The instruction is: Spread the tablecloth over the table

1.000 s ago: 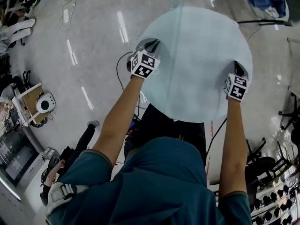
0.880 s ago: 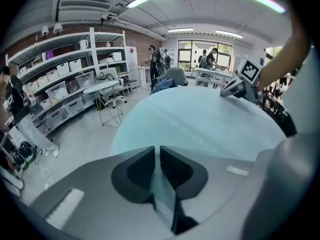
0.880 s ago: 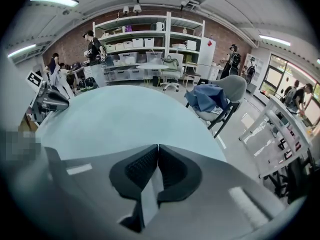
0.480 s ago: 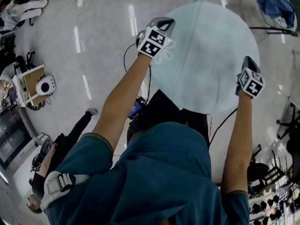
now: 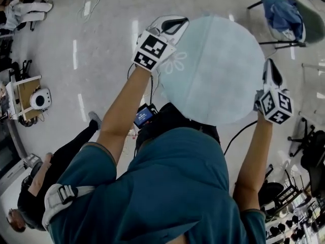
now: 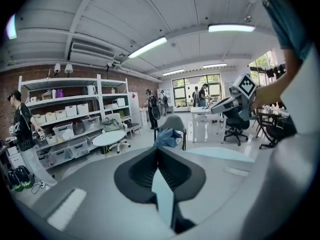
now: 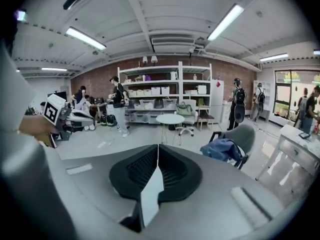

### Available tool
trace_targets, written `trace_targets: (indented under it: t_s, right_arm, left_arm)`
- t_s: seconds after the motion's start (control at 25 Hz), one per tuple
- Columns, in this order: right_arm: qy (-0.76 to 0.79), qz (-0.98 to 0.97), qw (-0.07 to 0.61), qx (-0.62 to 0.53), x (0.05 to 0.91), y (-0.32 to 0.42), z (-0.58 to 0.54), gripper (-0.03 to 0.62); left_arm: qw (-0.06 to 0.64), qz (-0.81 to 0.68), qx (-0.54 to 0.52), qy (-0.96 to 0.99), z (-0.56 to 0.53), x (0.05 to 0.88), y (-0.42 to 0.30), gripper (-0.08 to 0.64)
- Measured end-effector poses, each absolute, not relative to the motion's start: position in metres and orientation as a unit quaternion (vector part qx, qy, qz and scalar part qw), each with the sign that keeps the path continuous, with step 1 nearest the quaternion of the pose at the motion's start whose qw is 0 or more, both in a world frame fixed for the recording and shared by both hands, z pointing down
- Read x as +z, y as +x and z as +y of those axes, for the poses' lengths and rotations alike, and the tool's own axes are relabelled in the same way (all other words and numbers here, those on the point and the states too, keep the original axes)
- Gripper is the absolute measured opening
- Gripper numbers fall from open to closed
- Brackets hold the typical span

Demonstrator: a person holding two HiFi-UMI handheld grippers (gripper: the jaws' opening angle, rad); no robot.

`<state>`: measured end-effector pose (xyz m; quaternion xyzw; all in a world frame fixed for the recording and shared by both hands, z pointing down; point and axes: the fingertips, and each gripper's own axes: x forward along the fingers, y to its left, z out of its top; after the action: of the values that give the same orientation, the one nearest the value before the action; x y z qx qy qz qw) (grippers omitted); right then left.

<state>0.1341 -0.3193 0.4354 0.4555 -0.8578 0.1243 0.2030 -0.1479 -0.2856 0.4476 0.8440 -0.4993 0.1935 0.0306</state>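
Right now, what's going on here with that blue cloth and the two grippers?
A person holds a gripper in each hand. The left gripper and the right gripper are each shut on the edge of a round, pale blue tablecloth, at opposite sides of it. The cloth lies spread flat between them. From above I can't tell whether it hangs free or already rests on something.

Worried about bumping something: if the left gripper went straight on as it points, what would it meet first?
Probably the chair draped with a blue garment, dead ahead of the left gripper, whose tongs pinch the cloth. Only bare floor seems to lie between, though depth is unclear.
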Motion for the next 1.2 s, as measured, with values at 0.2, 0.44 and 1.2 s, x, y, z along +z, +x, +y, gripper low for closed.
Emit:
trace_targets:
  t_s: [0.2, 0.44, 1.2]
  right_arm:
    - [0.438, -0.883, 0.143, 0.088, 0.352, 0.120, -0.287, 0.014]
    - [0.396, -0.910, 0.106, 0.061, 0.286, 0.102, -0.233, 0.009]
    - [0.398, -0.915, 0.067, 0.003, 0.203, 0.098, -0.178, 0.009]
  left_arm:
    - [-0.011, -0.492, 0.147, 0.858, -0.265, 0.374, -0.137, 0.000]
    - [-0.060, -0.468, 0.107, 0.875, -0.230, 0.305, -0.116, 0.000]
    - [-0.091, -0.462, 0.055, 0.880, -0.192, 0.242, -0.106, 0.000]
